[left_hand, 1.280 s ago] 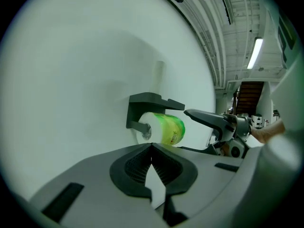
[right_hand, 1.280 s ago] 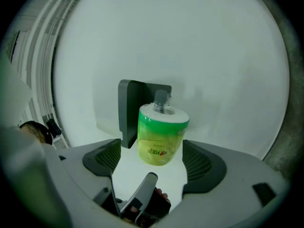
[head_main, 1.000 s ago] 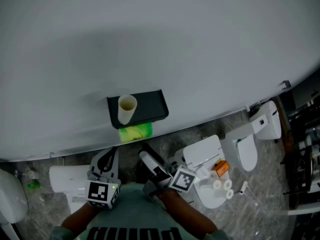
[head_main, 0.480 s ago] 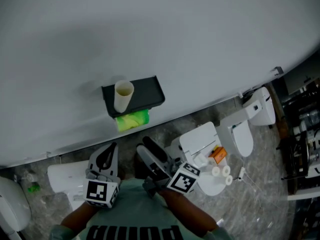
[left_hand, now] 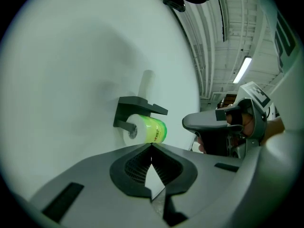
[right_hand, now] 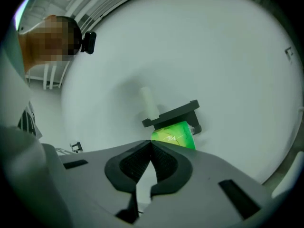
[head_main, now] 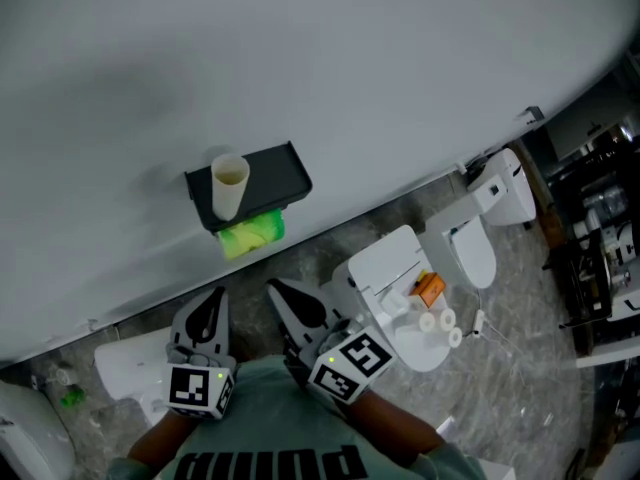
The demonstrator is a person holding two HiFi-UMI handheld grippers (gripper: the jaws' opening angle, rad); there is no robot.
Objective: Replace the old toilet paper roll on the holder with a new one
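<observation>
A black holder [head_main: 262, 181] hangs on the grey wall, with a green-wrapped roll [head_main: 250, 235] under its shelf and a bare cardboard tube [head_main: 228, 185] standing on top. Both grippers sit low in the head view, well short of the holder. My left gripper [head_main: 205, 318] is shut and empty. My right gripper [head_main: 292, 306] has just been closing with nothing between its jaws and is now shut. In the left gripper view the roll [left_hand: 152, 130] lies beyond the closed tips [left_hand: 151, 145]. In the right gripper view the roll [right_hand: 174, 136] sits just past the tips [right_hand: 151, 141].
A white toilet [head_main: 388, 268] stands on the floor to the right, with small white rolls [head_main: 439, 323] and an orange item [head_main: 428, 288] on it. Another white fixture [head_main: 488, 230] stands further right, one [head_main: 125, 368] at lower left. Dark racks [head_main: 600, 258] fill the right edge.
My right gripper's jaws went from wide open to shut, and it rolled and rose slightly. The holder has drifted left in the head view. The left gripper has barely moved.
</observation>
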